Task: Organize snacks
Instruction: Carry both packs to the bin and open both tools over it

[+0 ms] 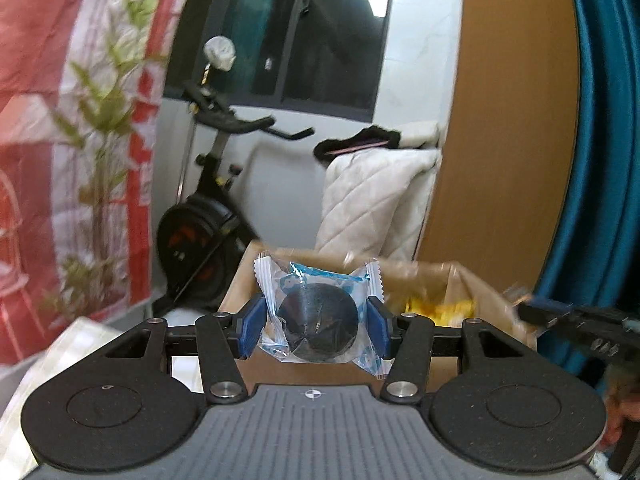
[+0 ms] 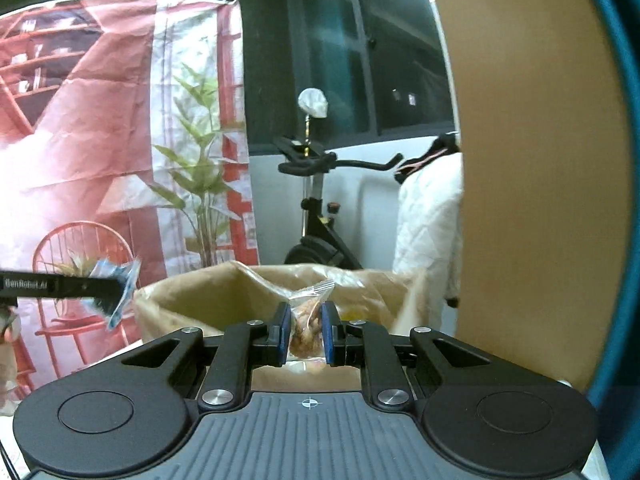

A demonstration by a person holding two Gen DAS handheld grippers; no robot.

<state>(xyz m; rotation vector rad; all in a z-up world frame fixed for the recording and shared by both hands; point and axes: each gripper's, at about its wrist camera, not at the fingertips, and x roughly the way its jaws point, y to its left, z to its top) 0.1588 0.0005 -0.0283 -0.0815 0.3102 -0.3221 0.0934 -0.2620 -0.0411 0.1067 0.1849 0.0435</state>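
Observation:
My left gripper [image 1: 316, 322] is shut on a round dark cookie in a clear blue-and-white wrapper [image 1: 320, 312], held above the near edge of an open cardboard box [image 1: 472, 292]. Yellow snack packets [image 1: 440, 306] lie inside the box. My right gripper [image 2: 306, 330] is shut on a small clear zip bag of brown snacks [image 2: 306, 320], held over the near rim of the same box [image 2: 192, 300]. The left gripper with its wrapped cookie also shows in the right wrist view [image 2: 116, 292], to the left of the box. The right gripper's fingers [image 1: 560, 314] show blurred at the box's right side.
An exercise bike [image 1: 208, 216] stands behind the box by the window. A white quilted cloth [image 1: 372, 200] hangs beside a tall wooden panel [image 1: 500, 120], with a teal curtain [image 1: 600, 160] at the right. A red printed backdrop and plant [image 2: 120, 160] fill the left.

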